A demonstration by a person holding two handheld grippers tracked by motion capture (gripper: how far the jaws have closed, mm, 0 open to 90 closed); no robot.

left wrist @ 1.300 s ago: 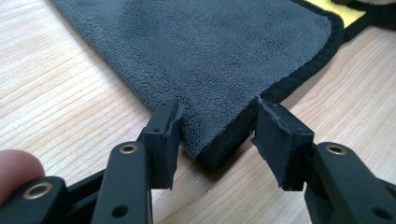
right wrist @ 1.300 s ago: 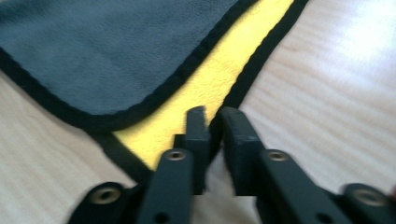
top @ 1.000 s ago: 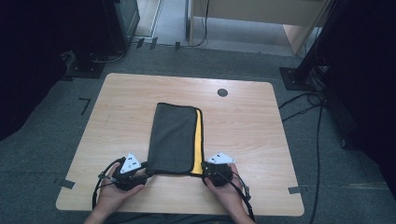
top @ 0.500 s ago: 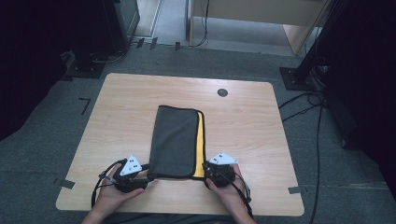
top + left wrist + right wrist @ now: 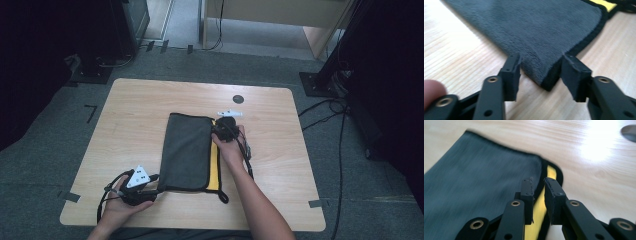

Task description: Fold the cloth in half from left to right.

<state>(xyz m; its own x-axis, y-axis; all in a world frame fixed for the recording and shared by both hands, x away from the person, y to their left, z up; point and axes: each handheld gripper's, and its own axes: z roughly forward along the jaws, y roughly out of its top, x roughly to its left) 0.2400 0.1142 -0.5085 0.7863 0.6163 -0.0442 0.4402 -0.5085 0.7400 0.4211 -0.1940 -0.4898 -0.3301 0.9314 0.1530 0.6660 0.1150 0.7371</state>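
A folded dark grey cloth (image 5: pixel 187 152) with black trim lies in the middle of the table, a yellow strip (image 5: pixel 214 165) showing along its right edge. My left gripper (image 5: pixel 156 189) sits at the cloth's near left corner. In the left gripper view its jaws (image 5: pixel 541 72) have just been closing but still stand apart. The cloth (image 5: pixel 536 30) corner lies flat between the pads, unpinched. My right gripper (image 5: pixel 218 127) hovers over the far right corner. Its jaws (image 5: pixel 539 182) have eased apart to a narrow gap with nothing in it, above the yellow strip (image 5: pixel 550 173).
The wooden table (image 5: pixel 310 150) has a dark round hole (image 5: pixel 238 99) beyond the right gripper. A small black loop (image 5: pixel 222 196) sticks out at the cloth's near right corner. Cables and black stand bases lie on the grey floor around the table.
My right gripper has travelled from the cloth's near right corner along the right edge to the far right corner. The left hand has stayed at the near left corner.
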